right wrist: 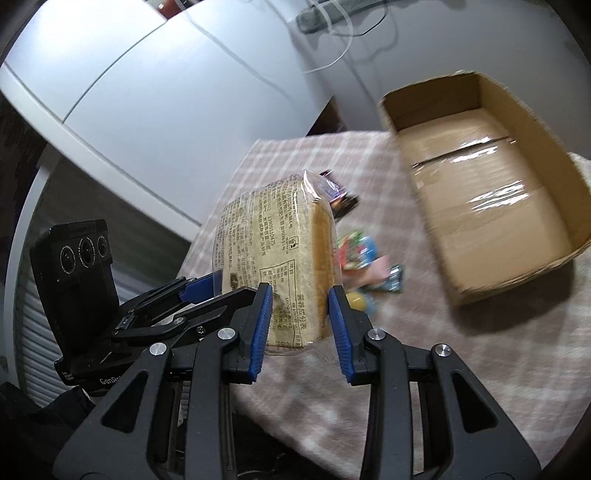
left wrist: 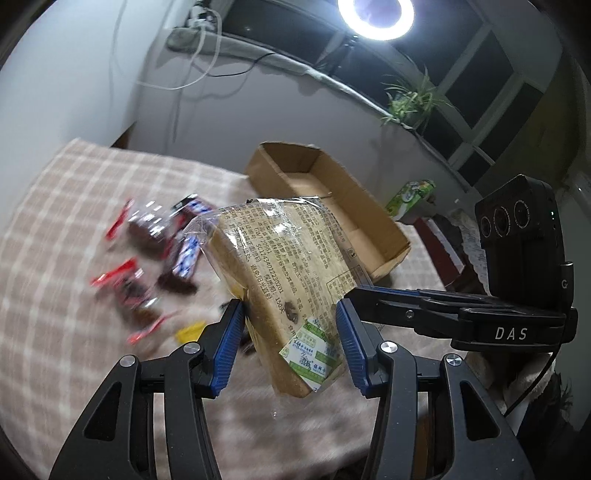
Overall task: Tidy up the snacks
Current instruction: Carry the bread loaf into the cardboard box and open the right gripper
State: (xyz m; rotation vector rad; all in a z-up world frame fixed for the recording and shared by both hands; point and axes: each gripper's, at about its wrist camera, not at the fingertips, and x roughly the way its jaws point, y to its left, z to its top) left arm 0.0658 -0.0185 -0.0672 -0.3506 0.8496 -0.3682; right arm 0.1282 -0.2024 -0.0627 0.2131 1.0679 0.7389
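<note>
A clear-wrapped bag of sliced bread (left wrist: 280,280) is held in the air above the table by both grippers. My left gripper (left wrist: 290,317) is shut on its lower part. My right gripper (right wrist: 300,300) is shut on the bread (right wrist: 273,251) from the other side; its fingers also reach in from the right in the left wrist view (left wrist: 365,295). An open, empty cardboard box (left wrist: 332,206) stands behind the bread, and at the right in the right wrist view (right wrist: 491,192). Several red and dark candy bars (left wrist: 155,251) lie on the checked cloth to the left.
The table has a pink checked cloth (left wrist: 74,229). Small colourful wrapped sweets (right wrist: 365,262) lie beside the box. A green carton (left wrist: 410,195) stands past the table's far right. A ring light (left wrist: 376,14) and a plant (left wrist: 413,99) are by the window.
</note>
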